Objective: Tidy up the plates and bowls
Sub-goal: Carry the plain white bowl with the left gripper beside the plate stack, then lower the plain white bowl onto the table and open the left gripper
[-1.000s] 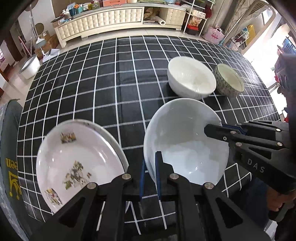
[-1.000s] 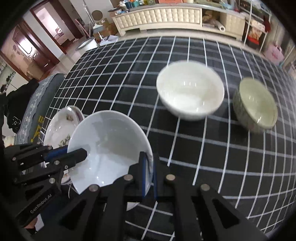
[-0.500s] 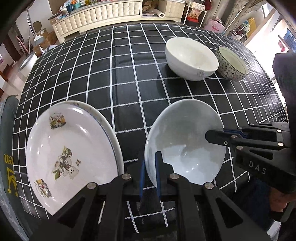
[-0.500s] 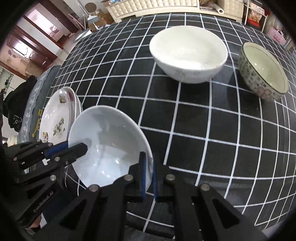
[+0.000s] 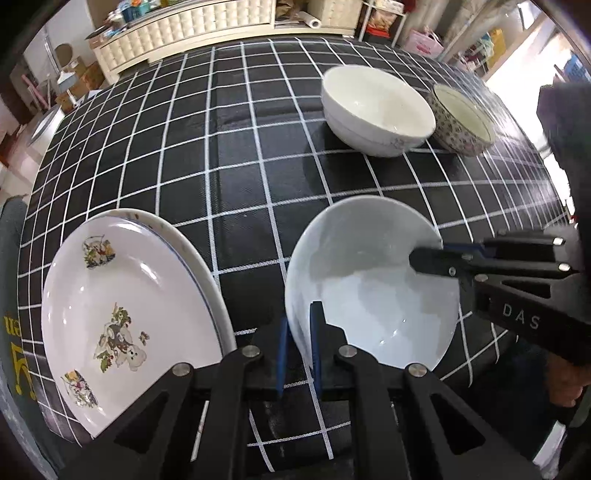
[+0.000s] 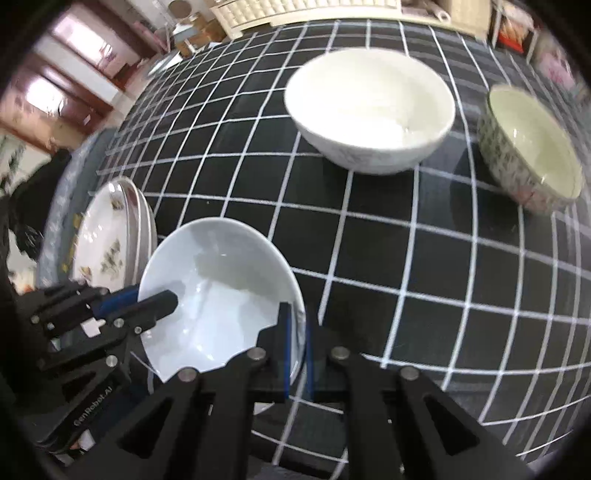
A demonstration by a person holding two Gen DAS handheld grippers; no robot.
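Note:
A pale white bowl (image 5: 369, 288) hangs low over the black checked tablecloth (image 5: 240, 166), held from both sides. My left gripper (image 5: 299, 317) is shut on its left rim. My right gripper (image 6: 296, 317) is shut on its right rim, and it shows in the left wrist view as black fingers (image 5: 424, 258) over that edge. In the right wrist view the bowl (image 6: 221, 288) sits at bottom left with the left gripper (image 6: 147, 297) clamped on it. Just left of the bowl lies a stack of plates (image 5: 122, 314) with cartoon prints, also seen as the plates (image 6: 107, 240).
Farther back stand a large white bowl (image 5: 376, 110) (image 6: 369, 107) and a flower-patterned bowl (image 5: 461, 122) (image 6: 532, 147), close together. A cream sideboard (image 5: 184, 33) runs beyond the table. A grey cushion (image 5: 11, 258) borders the table's left edge. A hand (image 5: 565, 384) grips the right tool.
Both grippers have sunk toward the table with the bowl between them; plates and far bowls look nearer. Both grips stay shut on the rim.

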